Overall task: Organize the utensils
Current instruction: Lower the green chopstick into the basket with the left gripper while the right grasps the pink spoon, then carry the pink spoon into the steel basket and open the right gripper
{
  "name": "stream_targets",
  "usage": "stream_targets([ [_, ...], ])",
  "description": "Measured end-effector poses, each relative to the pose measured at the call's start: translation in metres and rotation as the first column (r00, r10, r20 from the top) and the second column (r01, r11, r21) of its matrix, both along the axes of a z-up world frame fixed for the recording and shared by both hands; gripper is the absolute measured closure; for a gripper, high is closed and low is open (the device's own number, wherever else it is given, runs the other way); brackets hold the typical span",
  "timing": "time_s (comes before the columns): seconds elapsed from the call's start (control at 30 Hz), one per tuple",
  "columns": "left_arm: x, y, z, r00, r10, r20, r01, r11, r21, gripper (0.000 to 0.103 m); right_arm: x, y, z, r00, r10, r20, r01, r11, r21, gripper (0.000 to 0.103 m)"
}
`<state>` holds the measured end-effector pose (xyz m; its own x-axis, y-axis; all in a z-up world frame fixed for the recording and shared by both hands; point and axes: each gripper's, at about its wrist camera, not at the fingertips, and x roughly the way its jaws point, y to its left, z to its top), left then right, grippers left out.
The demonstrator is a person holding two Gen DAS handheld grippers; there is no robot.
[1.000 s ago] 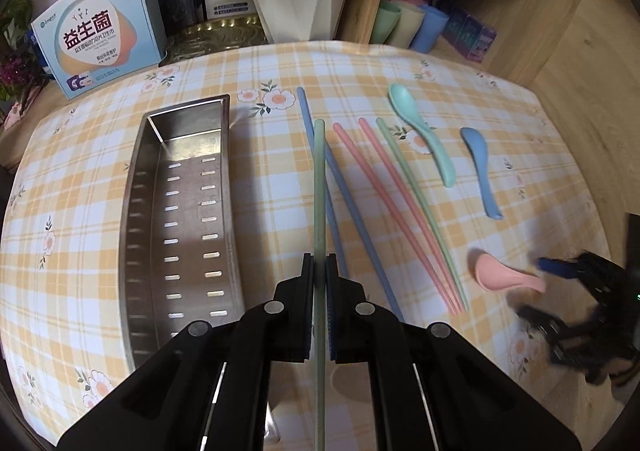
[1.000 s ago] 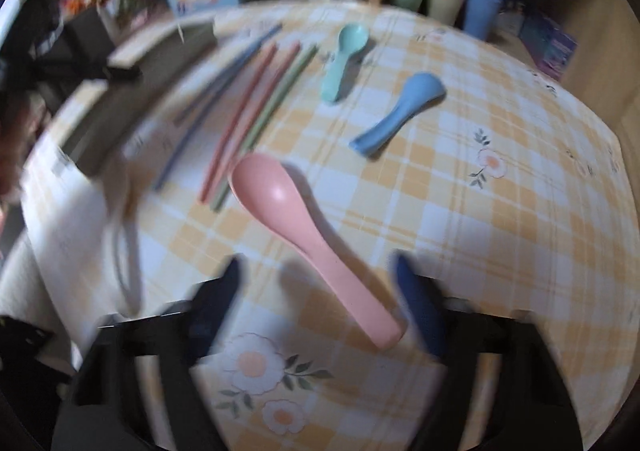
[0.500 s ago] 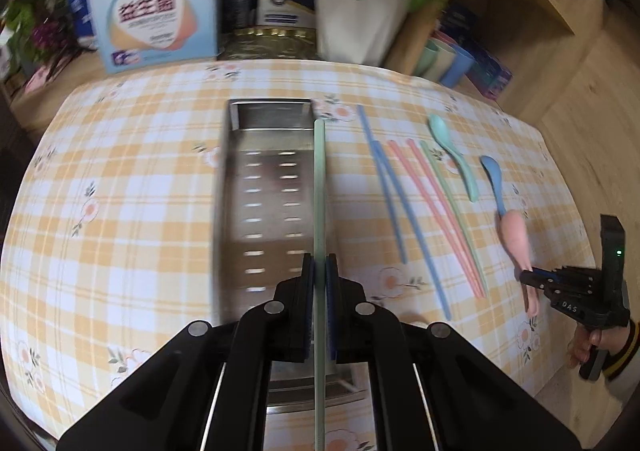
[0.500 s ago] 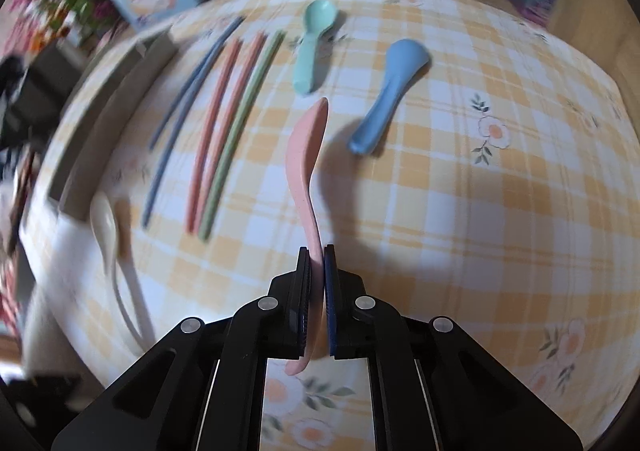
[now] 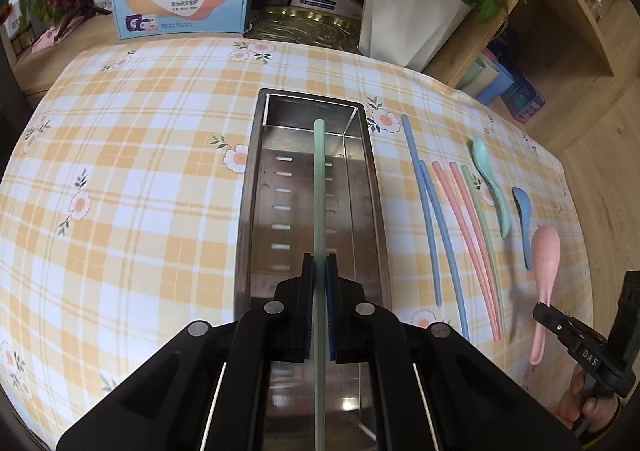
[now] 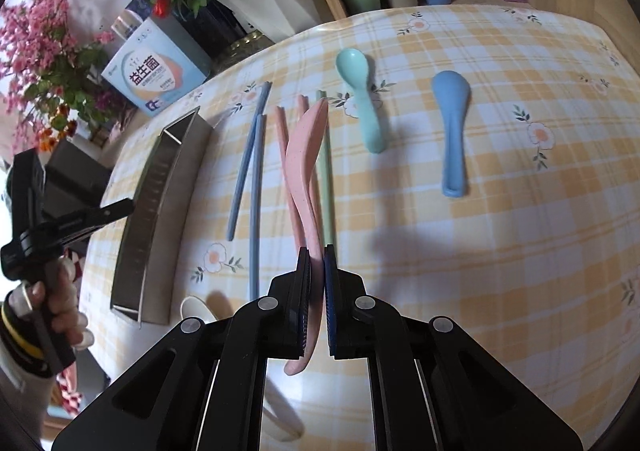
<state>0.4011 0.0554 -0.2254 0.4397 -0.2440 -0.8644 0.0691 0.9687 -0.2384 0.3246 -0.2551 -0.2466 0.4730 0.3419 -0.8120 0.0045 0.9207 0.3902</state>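
Utensils are split between the two claws. The left gripper (image 5: pixel 320 271) is pinched on a green chopstick (image 5: pixel 320 187), which runs forward over the open steel tray (image 5: pixel 256 179); whether its tip touches the tray floor cannot be told. The right gripper (image 6: pixel 316 263) is clamped on the handle of a pink spoon (image 6: pixel 306 155), bowl edge-on and clear of the cloth. Only the left wrist view shows the inside of the tray, with its slotted floor. Only the right wrist view shows a cream spoon (image 6: pixel 196 309) near the tray's close end and the hand (image 6: pixel 60 311) gripping the left tool. Both views show, on the checked tablecloth (image 5: pixel 140 171), blue chopsticks (image 5: pixel 428 211), pink chopsticks (image 5: pixel 464 231), one more green chopstick (image 5: pixel 482 227), a teal spoon (image 5: pixel 492 183) and a blue spoon (image 5: pixel 524 219).
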Motion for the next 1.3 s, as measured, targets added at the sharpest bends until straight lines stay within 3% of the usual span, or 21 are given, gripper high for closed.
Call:
stream_targets([
  [0.3, 0.019, -0.013, -0.028, 0.997, -0.029, -0.067, 0.030, 0.999, 0.011, 0.097, 0.013, -0.005, 0.008, 1.000, -0.031, -0.003, 0.031, 1.000, -0.003, 0.096],
  [0.53, 0.027, -0.018, -0.032, 0.997, -0.042, -0.066, 0.044, 0.998, 0.042, 0.095, 0.014, -0.014, 0.003, 0.998, -0.054, -0.011, 0.054, 0.999, 0.009, 0.096],
  [0.73, 0.020, -0.022, -0.015, 0.997, -0.074, -0.021, 0.075, 0.994, 0.075, 0.063, 0.007, -0.020, 0.001, 0.997, -0.075, -0.016, 0.075, 0.997, 0.020, 0.096],
  [0.87, 0.005, -0.018, 0.009, 0.993, -0.096, 0.069, 0.085, 0.987, 0.137, 0.035, 0.006, -0.016, 0.001, 0.997, -0.079, -0.022, 0.079, 0.997, 0.016, 0.096],
  [1.07, -0.020, 0.013, 0.030, 0.987, -0.075, 0.145, 0.044, 0.978, 0.204, 0.012, 0.007, 0.006, 0.010, 0.999, -0.037, -0.007, 0.037, 0.999, -0.027, 0.096],
  [1.17, -0.030, 0.030, 0.034, 0.987, -0.052, 0.152, 0.018, 0.976, 0.216, 0.006, 0.009, 0.017, 0.016, 0.999, -0.033, -0.006, 0.033, 0.999, -0.031, 0.096],
  [1.3, -0.040, 0.052, 0.036, 0.985, -0.032, 0.168, -0.010, 0.970, 0.243, 0.006, 0.010, 0.034, 0.022, 0.999, -0.030, -0.019, 0.029, 0.999, -0.033, 0.096],
])
